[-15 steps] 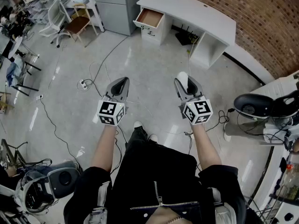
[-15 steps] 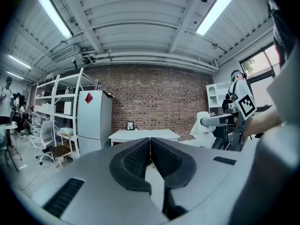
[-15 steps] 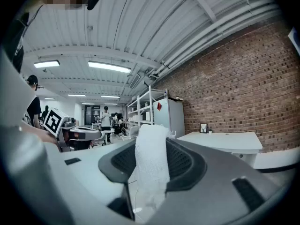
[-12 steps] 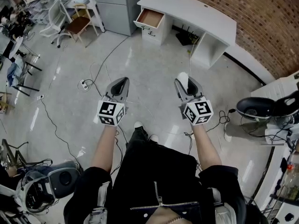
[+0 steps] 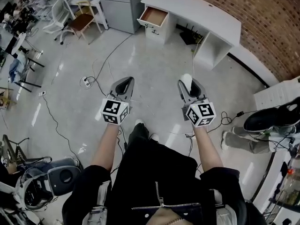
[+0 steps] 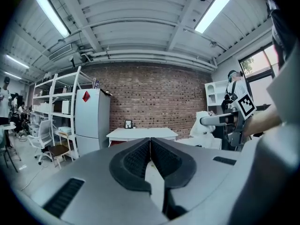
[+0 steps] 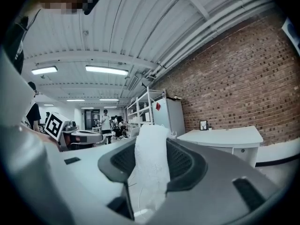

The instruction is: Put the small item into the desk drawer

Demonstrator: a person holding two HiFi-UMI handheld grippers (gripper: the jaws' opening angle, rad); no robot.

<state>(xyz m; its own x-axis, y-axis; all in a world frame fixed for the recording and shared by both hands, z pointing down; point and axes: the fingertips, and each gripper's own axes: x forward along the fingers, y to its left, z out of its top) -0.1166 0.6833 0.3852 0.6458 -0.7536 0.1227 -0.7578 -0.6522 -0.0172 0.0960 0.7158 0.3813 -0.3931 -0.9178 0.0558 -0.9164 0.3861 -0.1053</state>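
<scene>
A white desk (image 5: 201, 11) stands against the brick wall at the top of the head view, with its drawer (image 5: 153, 17) pulled open at the left end. My right gripper (image 5: 189, 84) is shut on a small white item (image 5: 186, 80), seen in the right gripper view as a rough white piece (image 7: 151, 165) pinched between the dark pads. My left gripper (image 5: 124, 85) is shut with nothing in it, its pads (image 6: 140, 158) pressed together. Both grippers hang level over the floor, well short of the desk (image 6: 141, 134), which appears far ahead in the left gripper view.
Cables (image 5: 101, 69) and a power strip (image 5: 86, 82) lie on the glossy floor between me and the desk. A grey cabinet (image 5: 121, 6), chairs (image 5: 82, 20) and shelving stand at the upper left. Another person's legs (image 5: 248, 142) are at the right. Equipment (image 5: 44, 182) sits at the lower left.
The view has shifted slightly: the desk and drawer sit a little higher and to the right in the picture, and the person at the right has moved. Both grippers keep their pose.
</scene>
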